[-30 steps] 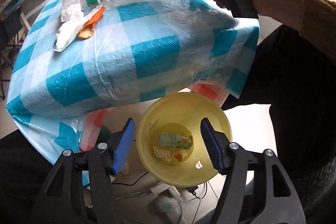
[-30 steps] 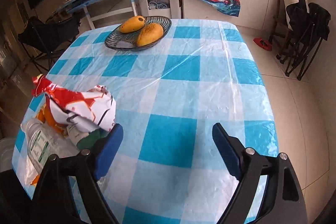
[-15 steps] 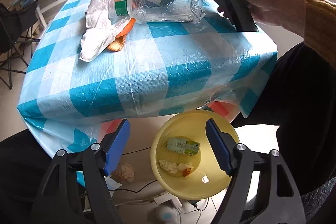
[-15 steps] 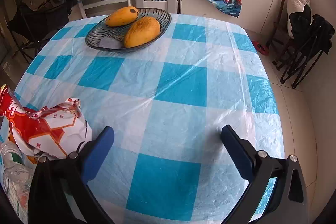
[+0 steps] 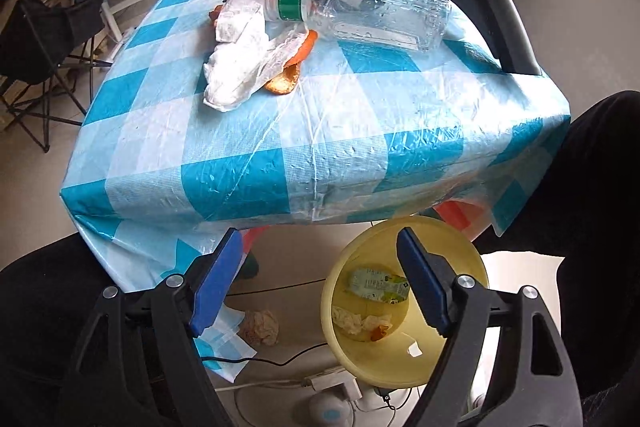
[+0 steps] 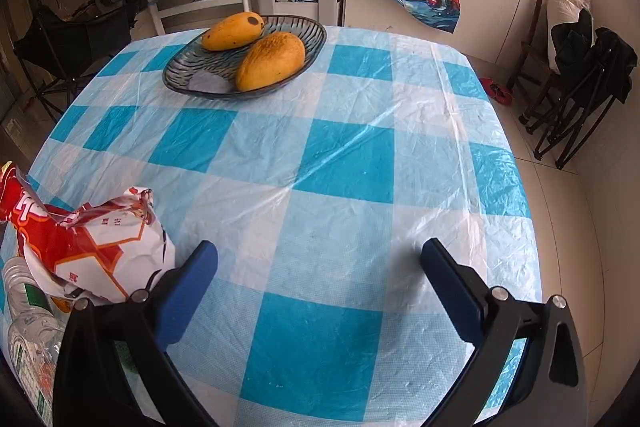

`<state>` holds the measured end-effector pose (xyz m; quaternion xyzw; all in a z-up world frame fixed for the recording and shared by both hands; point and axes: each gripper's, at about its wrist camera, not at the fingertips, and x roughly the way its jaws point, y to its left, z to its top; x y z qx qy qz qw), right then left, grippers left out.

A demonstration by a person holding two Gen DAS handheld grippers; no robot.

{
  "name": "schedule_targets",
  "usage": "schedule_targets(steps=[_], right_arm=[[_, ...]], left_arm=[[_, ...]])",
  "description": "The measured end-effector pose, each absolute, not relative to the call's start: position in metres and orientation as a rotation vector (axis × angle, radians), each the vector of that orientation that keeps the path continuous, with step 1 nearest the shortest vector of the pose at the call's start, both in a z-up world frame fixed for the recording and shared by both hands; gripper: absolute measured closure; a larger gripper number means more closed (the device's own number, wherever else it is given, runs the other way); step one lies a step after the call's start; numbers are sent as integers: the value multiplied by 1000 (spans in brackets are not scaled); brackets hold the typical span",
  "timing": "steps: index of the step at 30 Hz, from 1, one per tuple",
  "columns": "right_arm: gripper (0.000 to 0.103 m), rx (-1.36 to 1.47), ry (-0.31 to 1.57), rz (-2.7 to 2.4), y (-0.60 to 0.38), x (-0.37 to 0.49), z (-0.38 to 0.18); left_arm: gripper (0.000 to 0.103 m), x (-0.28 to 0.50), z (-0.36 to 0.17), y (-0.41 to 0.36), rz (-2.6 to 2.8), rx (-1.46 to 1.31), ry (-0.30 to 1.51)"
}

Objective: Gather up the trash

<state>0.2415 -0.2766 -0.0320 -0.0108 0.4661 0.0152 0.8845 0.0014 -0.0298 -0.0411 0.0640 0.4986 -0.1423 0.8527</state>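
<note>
**Trash lot: part binned, part waiting on the tabletop**

Trash in the yellow bin (image 5: 404, 359): a green carton (image 5: 378, 285) and crumpled tissue, now lying further off to the right than a second ago. Remaining on the tabletop (image 5: 320, 131): clear bottle (image 5: 360, 11), white wrapper (image 5: 240, 63), orange peel (image 5: 288, 75), red snack bag (image 6: 80, 247). Left hand-held gripper (image 5: 320, 283) is opening, nothing between its jaws, pulling back from the bin. Right hand-held gripper (image 6: 320, 291) is standing fully released, empty, beside the snack bag, likely the next pickup.

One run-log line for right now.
left gripper: opening, empty, over bin | right gripper: open, empty | bottle, tissue on table
</note>
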Motion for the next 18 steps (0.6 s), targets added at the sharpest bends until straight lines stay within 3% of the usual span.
schedule_targets(steps=[18], right_arm=[[6,-22,969,32,-276,243,-33]], left_arm=[[27,10,-46,-10,-303,5,1084]])
